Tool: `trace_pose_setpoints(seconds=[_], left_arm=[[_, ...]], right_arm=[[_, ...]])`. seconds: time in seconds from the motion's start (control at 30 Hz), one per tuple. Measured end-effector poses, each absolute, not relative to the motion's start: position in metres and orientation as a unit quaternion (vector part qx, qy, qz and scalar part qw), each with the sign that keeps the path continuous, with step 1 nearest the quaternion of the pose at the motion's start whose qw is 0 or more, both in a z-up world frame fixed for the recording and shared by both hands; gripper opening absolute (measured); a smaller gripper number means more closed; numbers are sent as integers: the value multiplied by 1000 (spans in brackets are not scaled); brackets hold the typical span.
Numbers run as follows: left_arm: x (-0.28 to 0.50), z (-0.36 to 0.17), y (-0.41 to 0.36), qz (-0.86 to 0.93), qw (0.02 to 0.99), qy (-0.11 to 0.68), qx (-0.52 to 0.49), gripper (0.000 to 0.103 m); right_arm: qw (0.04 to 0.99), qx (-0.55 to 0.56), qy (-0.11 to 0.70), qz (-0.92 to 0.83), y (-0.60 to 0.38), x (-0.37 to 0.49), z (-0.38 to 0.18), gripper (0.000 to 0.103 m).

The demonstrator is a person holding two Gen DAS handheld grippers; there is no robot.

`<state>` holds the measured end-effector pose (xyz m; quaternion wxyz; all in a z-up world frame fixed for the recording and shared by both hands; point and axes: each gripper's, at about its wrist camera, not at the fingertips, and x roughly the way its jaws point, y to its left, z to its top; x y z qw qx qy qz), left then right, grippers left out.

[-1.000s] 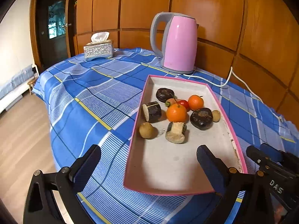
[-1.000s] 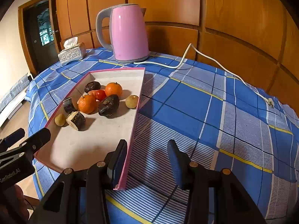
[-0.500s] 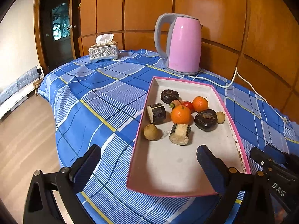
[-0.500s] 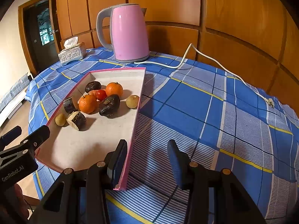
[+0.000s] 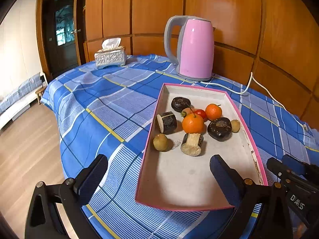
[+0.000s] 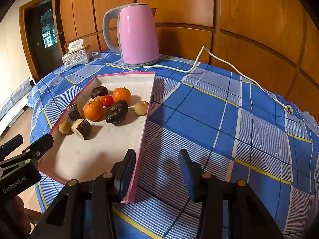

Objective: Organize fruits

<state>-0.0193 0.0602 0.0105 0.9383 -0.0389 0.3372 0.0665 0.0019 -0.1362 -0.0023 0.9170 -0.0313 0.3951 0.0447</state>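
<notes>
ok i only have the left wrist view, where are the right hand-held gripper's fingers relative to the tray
observer: the right hand-held gripper straddles the tray at its right wall near the front corner, one finger inside, one over the tablecloth.
operator: clamped on it
observer: no, the outer finger stands clear of the wall, so the jaws are open.
operator: is the cord plugged in
observer: no, its plug lies loose on the tablecloth.
</notes>
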Motion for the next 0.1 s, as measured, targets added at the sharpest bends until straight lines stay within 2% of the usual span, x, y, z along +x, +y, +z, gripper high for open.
trace_pose_setpoints(seconds=[0.1], left_arm=[[-21, 13, 58, 62, 941, 332, -37, 103]], right_arm=[[917, -31, 395, 44, -137, 2, -3, 45]])
